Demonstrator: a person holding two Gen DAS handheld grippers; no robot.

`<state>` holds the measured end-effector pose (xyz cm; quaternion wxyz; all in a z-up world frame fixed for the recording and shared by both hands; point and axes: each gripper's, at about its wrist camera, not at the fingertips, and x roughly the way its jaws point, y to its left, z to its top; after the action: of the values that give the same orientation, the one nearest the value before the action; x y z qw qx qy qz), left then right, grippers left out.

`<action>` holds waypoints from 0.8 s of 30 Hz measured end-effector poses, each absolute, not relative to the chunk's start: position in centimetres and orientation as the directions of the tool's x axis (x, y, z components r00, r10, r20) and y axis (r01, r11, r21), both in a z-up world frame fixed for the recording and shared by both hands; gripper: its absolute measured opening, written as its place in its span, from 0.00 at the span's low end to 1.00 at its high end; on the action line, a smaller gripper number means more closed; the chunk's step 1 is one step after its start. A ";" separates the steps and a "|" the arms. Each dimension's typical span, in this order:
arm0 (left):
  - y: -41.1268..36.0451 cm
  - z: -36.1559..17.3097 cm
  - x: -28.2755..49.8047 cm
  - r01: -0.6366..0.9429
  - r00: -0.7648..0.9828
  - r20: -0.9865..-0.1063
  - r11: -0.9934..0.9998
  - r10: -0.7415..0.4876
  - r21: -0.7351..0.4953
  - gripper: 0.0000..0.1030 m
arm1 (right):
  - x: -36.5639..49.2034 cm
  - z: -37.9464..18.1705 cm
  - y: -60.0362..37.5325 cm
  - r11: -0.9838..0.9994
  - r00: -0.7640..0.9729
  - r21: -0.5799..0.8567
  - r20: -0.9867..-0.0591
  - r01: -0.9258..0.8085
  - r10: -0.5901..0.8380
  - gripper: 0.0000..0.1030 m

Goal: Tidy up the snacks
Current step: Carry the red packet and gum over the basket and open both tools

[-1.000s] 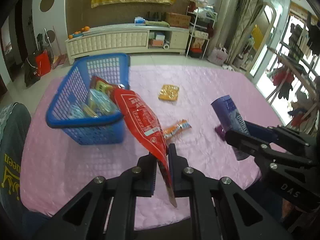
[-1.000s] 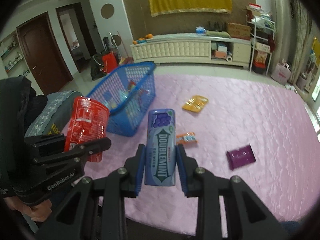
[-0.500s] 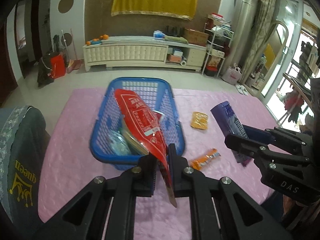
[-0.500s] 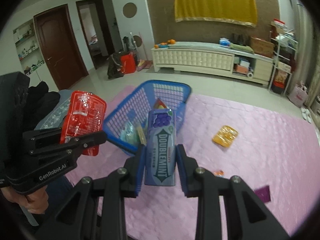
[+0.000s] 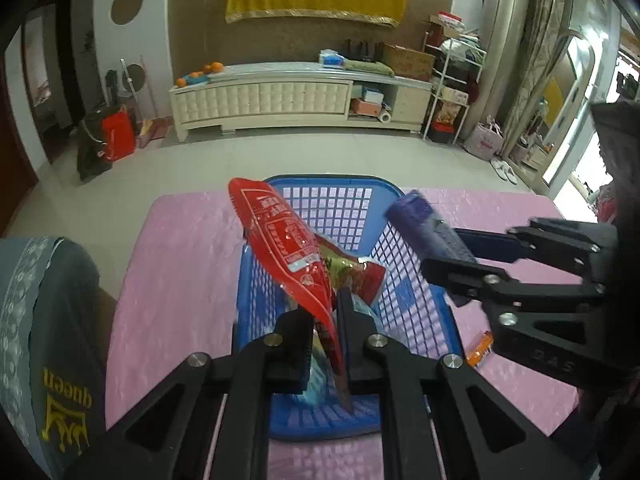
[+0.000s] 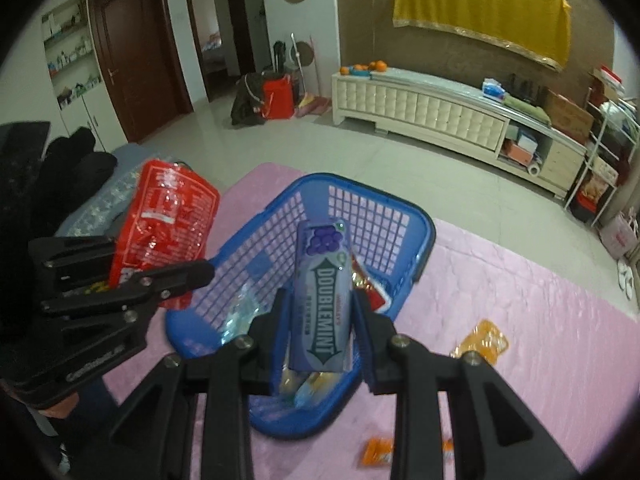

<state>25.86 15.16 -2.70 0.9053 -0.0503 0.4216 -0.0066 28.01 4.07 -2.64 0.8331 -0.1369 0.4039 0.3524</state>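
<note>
Left wrist view: left tongs [image 5: 325,334] pinch red snack bag [image 5: 286,246] by thin edge, limp, crinkly, probably light; right tongs [image 6: 320,330] clamp stiff gum pack [image 6: 322,296] mid-frame above basket [image 6: 424,236].

- "DOUBLEMINT" runs lengthwise in white on the purple gum pack [image 6: 322,300].
- "queen", seen upside down, stands in yellow with a crown on the grey cushion [image 5: 66,392].
- The red snack bag [image 5: 288,248] carries print too small to read.

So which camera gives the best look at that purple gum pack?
The right wrist view: the purple gum pack faces the lens, label readable, clamped upright over the blue basket. The left wrist view shows it only from the side, blurred and partly hidden by the fingers.
</note>
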 end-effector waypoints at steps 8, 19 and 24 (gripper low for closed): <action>15.4 -5.0 30.8 0.041 0.594 -0.797 0.994 -0.107 -0.103 0.09 | 32.7 -5.9 5.8 0.659 0.404 -0.061 -0.831 -0.750 0.383 0.34; 14.8 -6.9 34.6 0.079 0.530 -0.837 0.991 -0.135 -0.110 0.09 | 34.7 -8.0 7.7 0.584 0.381 -0.137 -0.868 -0.800 0.318 0.34; 14.5 -7.3 34.9 0.097 0.520 -0.844 0.991 -0.133 -0.097 0.09 | 35.4 -8.3 7.8 0.568 0.381 -0.163 -0.878 -0.807 0.289 0.34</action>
<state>34.93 14.53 -7.34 0.8716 -0.0187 0.4854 -0.0660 35.40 7.82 -8.32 0.7745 -0.3013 0.4292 0.3537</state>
